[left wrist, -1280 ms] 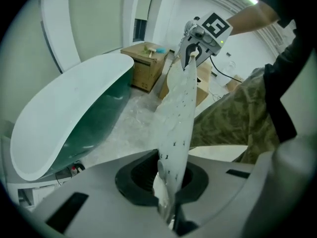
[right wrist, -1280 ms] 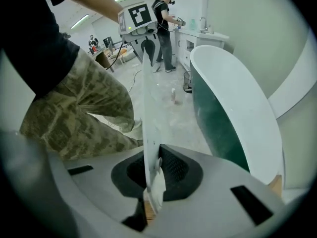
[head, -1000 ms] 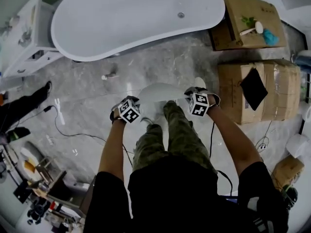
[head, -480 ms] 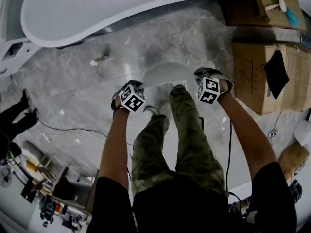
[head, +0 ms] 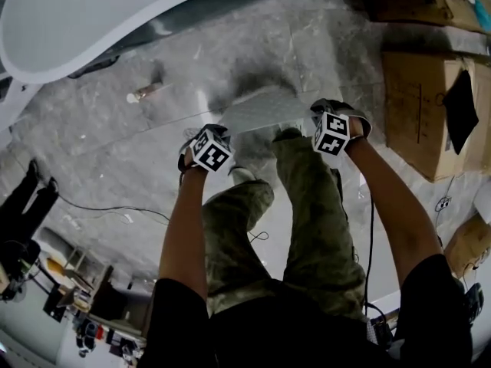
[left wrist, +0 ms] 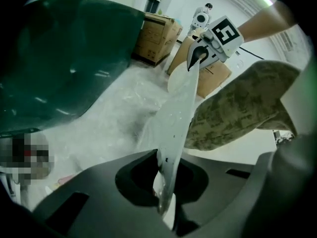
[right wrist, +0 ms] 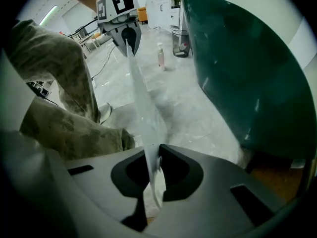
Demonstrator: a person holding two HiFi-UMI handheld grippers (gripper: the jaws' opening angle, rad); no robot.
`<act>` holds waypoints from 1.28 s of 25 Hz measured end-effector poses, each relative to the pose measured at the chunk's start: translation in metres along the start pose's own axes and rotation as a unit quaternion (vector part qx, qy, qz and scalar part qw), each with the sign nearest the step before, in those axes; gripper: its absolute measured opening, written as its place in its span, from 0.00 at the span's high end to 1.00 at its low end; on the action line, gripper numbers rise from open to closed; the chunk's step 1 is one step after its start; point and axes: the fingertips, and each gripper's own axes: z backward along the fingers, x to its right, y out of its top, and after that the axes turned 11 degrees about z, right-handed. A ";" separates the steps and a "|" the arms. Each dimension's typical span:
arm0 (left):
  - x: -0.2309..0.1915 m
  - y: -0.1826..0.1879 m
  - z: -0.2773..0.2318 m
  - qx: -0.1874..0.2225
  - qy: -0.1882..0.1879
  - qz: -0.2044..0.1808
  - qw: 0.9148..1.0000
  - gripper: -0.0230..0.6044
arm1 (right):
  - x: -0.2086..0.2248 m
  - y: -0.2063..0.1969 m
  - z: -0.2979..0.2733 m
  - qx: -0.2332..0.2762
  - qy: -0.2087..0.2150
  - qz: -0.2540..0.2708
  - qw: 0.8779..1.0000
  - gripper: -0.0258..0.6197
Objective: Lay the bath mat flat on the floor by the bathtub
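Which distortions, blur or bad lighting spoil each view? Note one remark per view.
Head view: wide-angle lens curves the tub; mat looks soft. Left gripper view: black corners, floor washed out. Right gripper view: tub wall bulges, with glare streaks.

Bath mat [head: 259, 107]: a thin, pale whitish sheet, hanging stretched between the left gripper [head: 204, 138] and the right gripper [head: 331, 123]. Each is clamping one end of its upper edge, and it's running edge-on from jaw to jaw. The lower part is drooping toward the grey marbled floor [head: 115, 152]; can't tell whether it's touching. The white oval bathtub [head: 92, 21] is sitting just beyond the mat, apart from it.
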 end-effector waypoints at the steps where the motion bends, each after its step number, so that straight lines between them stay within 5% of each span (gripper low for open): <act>1: -0.001 0.000 -0.006 -0.002 -0.001 -0.003 1.000 0.92 | 0.000 -0.003 -0.007 0.001 0.002 -0.003 1.000 0.91; 10: -0.019 0.002 -0.056 -0.015 -0.004 -0.021 1.000 0.92 | 0.014 -0.016 -0.063 0.012 -0.009 -0.022 1.000 0.91; 16: -0.046 -0.002 -0.072 -0.036 -0.086 0.051 0.994 0.92 | 0.050 -0.006 -0.083 0.060 -0.029 0.007 0.998 0.91; 24: -0.126 0.034 -0.110 0.007 0.050 -0.024 0.998 0.92 | 0.113 0.009 -0.147 0.063 -0.126 0.037 0.989 0.92; 32: -0.162 0.070 -0.147 -0.007 0.034 -0.074 0.997 0.92 | 0.139 -0.008 -0.196 0.101 -0.139 -0.049 0.984 0.92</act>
